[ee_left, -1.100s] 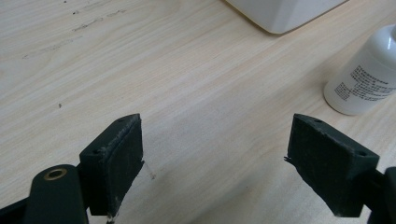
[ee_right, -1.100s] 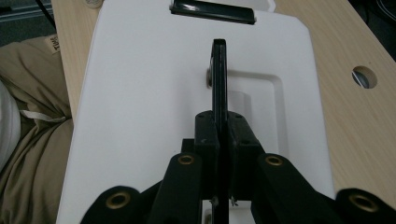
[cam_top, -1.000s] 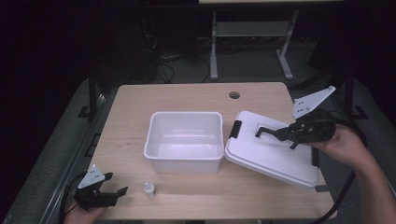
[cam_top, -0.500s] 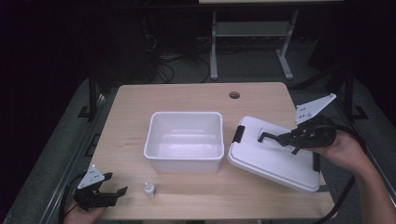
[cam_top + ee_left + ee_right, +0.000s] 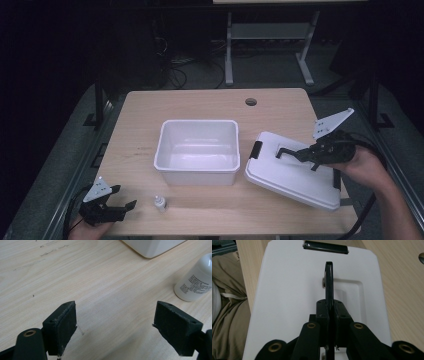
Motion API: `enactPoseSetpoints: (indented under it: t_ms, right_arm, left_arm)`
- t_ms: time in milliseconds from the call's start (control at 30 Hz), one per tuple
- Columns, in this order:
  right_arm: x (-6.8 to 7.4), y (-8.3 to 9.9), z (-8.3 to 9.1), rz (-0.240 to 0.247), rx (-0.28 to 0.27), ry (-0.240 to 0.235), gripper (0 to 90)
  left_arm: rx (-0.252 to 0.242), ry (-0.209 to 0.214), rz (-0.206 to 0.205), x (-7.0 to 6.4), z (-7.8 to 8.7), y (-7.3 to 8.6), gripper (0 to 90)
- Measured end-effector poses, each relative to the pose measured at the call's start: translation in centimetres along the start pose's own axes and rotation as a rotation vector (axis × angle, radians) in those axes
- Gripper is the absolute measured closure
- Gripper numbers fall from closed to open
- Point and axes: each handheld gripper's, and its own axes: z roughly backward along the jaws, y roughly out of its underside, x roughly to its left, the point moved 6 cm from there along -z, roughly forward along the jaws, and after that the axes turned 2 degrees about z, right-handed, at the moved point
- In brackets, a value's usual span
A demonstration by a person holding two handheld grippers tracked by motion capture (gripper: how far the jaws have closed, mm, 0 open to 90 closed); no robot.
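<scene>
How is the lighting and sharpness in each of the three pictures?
High view: table lit, surroundings nearly black. Left gripper view: wood grain sharp, soft shadow under the open jaws, bottle readable. Right gripper view: lid bright white without detail, its handle sharp.

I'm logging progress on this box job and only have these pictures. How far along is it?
Done: the lid is off the open white box, which looks empty. In hand: the right gripper has its jaws shut on the lid's black handle, the lid beside the box at the table's right edge. Left, likely: the small white bottle stands outside the box, near the open left gripper, ungripped.
</scene>
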Motion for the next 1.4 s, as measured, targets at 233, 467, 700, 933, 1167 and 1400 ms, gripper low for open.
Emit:
enactPoseSetpoints:
  t_ms: [233,467,700,933,1167,1400]
  right_arm:
    - [-0.1,0.7,-0.9,-0.008,0.006,-0.009,83.9]
    - [-0.2,1.4,-2.1,-0.020,0.015,-0.021,83.9]
    - [-0.1,1.9,-3.0,-0.023,0.015,-0.032,83.9]
    - [-0.2,2.5,-4.3,-0.031,0.033,-0.043,83.9]
    - [-0.2,2.7,-5.3,-0.039,0.049,-0.052,83.9]
    - [-0.4,2.9,-6.0,-0.045,0.051,-0.050,83.8]
  left_arm:
    - [0.001,0.001,0.002,0.0,0.1,0.0,18.1]
    - [0.001,-0.001,0.002,0.0,0.0,0.0,18.1]
    - [0.002,0.000,0.001,-0.1,0.0,0.0,18.1]
    - [0.003,-0.001,0.000,-0.1,0.0,0.0,18.1]
    - [0.006,-0.001,0.000,0.0,0.0,0.1,18.1]
    - [0.008,0.001,-0.002,-0.1,0.0,0.1,18.1]
